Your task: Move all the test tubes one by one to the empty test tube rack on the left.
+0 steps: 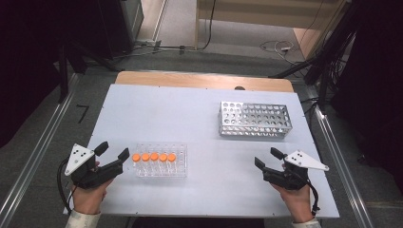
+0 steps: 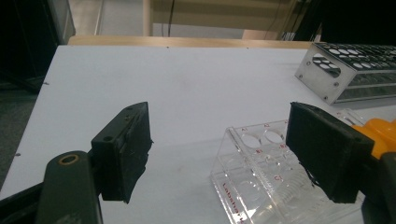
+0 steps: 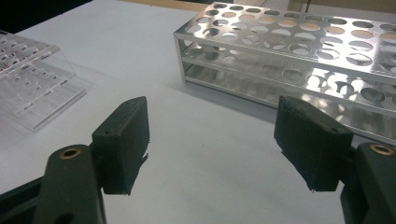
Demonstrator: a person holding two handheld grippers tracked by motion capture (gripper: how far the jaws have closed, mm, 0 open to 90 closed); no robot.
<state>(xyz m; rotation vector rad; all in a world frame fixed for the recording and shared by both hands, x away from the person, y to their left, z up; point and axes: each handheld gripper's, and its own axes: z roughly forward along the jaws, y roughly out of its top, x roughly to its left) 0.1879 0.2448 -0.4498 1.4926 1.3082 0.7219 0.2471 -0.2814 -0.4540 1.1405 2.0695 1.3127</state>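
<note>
The left gripper (image 1: 113, 152) hovered low at the near left of the white table (image 1: 190, 109), jaws spread wide with nothing between them, just beside the clear rack (image 1: 161, 167) that held five orange-capped tubes (image 1: 154, 156) in a row. The right gripper (image 1: 267, 158) rested at the near right, jaws equally wide and empty, aimed toward the metal rack (image 1: 254, 119) farther back and well apart from it.

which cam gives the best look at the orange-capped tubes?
High view: all five orange-capped tubes show in a row in the clear rack, unobstructed. The left gripper view shows just one orange cap, mostly behind that gripper's jaw. The right gripper view catches the clear rack's end; no caps can be made out.
</note>
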